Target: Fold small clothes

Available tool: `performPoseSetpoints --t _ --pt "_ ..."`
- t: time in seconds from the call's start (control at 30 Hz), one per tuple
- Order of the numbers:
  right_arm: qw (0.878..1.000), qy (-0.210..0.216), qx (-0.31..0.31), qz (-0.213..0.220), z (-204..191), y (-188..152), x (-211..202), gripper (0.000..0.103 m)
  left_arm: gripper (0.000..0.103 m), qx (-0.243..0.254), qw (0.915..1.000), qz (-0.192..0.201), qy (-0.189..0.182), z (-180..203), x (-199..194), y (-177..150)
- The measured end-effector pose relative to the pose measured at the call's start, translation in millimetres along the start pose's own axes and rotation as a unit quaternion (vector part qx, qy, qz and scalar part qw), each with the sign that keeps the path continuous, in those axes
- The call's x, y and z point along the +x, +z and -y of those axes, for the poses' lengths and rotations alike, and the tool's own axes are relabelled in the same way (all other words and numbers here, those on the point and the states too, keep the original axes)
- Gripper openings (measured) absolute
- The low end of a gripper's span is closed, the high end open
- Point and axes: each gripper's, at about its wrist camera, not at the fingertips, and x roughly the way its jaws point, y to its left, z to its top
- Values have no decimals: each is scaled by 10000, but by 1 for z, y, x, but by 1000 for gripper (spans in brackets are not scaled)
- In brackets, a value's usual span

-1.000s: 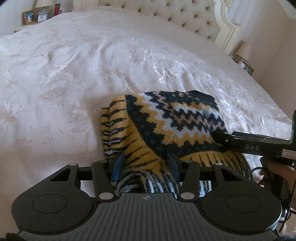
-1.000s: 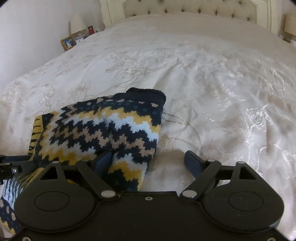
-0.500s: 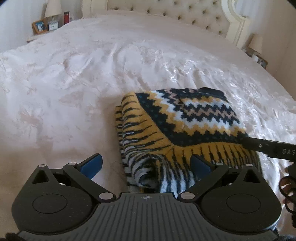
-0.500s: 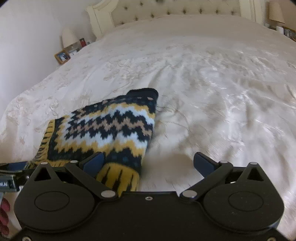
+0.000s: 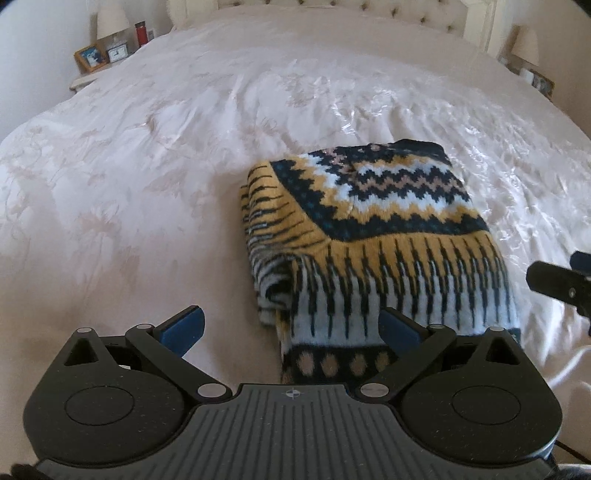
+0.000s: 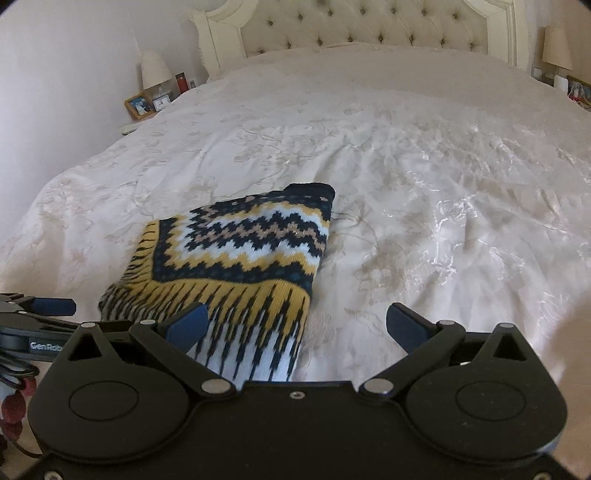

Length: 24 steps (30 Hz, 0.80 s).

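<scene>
Looking down-forward from both wrist cams: both tongs are released, jaws spread wide, nothing clamped.

Left tongs (image 5: 290,326): tilted steeply down over the near edge of the bed. Its 2 blue pads (image 5: 183,326) straddle the near-left corner of the folded sweater (image 5: 373,236); right pad sits over the knit, left pad over bare bedspread. Can't tell if the right pad touches the fabric, but nothing is pinched.

Right tongs (image 6: 295,325): shallower downward tilt. Left pad overlaps the sweater's (image 6: 243,258) near-right corner, right pad is over bare bedspread. Its tip also pokes in at the right edge of the left cam (image 5: 561,282), just beside the sweater, clear of it. In the right cam, the left tongs' arm comes in from the left edge, level with the sweater's near end.

Sweater: folded into a compact rectangle, yellow/navy/white zigzag knit, lying flat on the white bedspread (image 6: 424,184) near the foot of the bed, navy collar end pointing toward the headboard.

Farther back: tufted headboard (image 6: 373,33), nightstand with lamp (image 6: 155,70), red bottle, small clock and framed photo (image 6: 138,105) on the left; second lamp on the right.
</scene>
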Motion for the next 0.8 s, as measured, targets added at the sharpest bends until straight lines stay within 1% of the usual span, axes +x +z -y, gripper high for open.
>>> performPoseSetpoints --t 0.13,0.33,0.53,0.8 --pt "10000 -67 -15 20 -3 -8 -12 102 101 -61 10000 -2 62 0 -8 -5" --pt "9999 -116 -63 12 -10 -19 -24 102 101 -124 9992 -14 372 -1 -16 -11" --pt "9998 -128 -172 -57 -17 -27 -28 102 101 -216 9992 -70 328 -4 -21 -19" --pt "9994 -93 -262 -183 -24 -37 -33 102 101 -216 9992 -154 313 -3 -24 -30"
